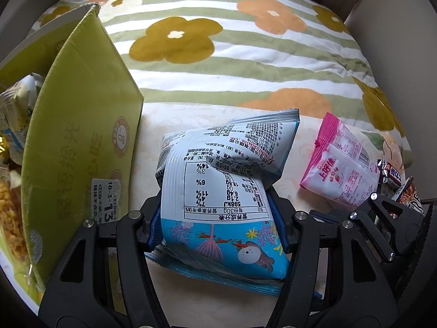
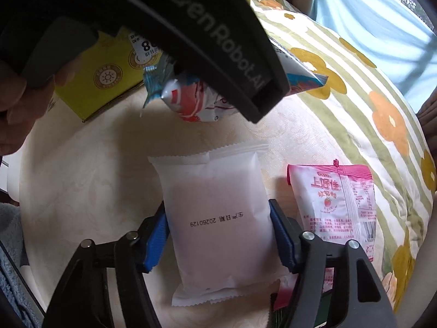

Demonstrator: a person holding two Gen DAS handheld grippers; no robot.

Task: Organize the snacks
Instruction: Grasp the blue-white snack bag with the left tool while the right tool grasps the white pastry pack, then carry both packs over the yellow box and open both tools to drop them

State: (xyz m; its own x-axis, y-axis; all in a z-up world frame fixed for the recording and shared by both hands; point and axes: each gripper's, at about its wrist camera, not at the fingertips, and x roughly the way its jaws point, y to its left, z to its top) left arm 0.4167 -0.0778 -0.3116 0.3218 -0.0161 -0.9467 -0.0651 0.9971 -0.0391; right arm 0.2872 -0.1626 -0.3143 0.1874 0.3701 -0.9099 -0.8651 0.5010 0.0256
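Observation:
My left gripper point(image 1: 215, 218) is shut on a blue and white snack bag point(image 1: 218, 186) and holds it just right of an open green cardboard box point(image 1: 82, 142). My right gripper point(image 2: 218, 227) is shut on a plain white packet point(image 2: 215, 218) with a printed date, held above the cream tabletop. A pink snack bag point(image 1: 344, 169) lies on the table to the right; it also shows in the right wrist view point(image 2: 338, 202). The left gripper's black body point(image 2: 213, 41) and its blue bag point(image 2: 191, 101) fill the top of the right wrist view.
The green box point(image 2: 103, 82) holds several snack packs point(image 1: 13, 125). Dark wrapped snacks point(image 1: 393, 177) lie at the far right. A flowered striped quilt point(image 1: 218, 41) lies behind the cream table point(image 2: 95, 164). A blue fleece point(image 2: 11, 246) shows at the left edge.

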